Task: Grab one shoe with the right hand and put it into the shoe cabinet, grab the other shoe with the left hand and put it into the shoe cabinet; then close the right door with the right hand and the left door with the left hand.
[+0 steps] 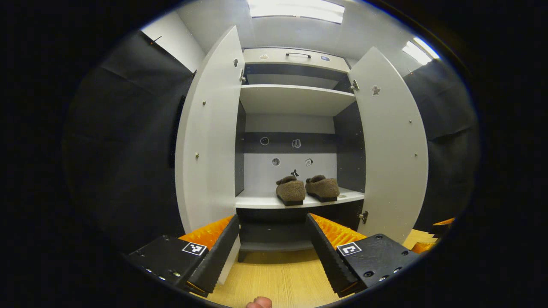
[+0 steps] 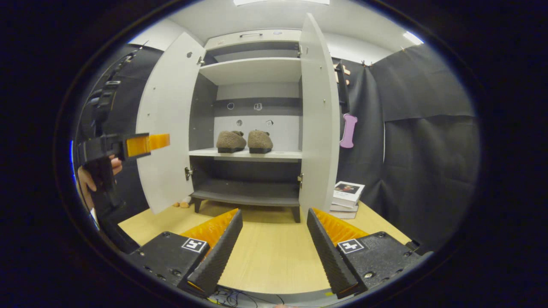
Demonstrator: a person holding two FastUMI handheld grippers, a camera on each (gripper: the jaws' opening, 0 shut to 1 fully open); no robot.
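Both shoes (image 1: 290, 190) (image 1: 323, 187) sat side by side on the cabinet's (image 1: 295, 100) middle shelf (image 1: 257, 201), heels toward us. We had both doors, left (image 1: 209, 132) and right (image 1: 391, 145), swung wide open. Our left gripper (image 1: 272, 250) hung before the cabinet, fingers apart, holding nothing. Our right gripper (image 2: 274, 248) was spread and empty too, above the wooden table (image 2: 274, 256). Some books (image 2: 347, 193) lay stacked beside the right door.

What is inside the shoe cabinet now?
Two brown shoes stand side by side on the middle shelf of the shoe cabinet. The bottom shelf looks bare; the top of the upper shelf is hidden from below.
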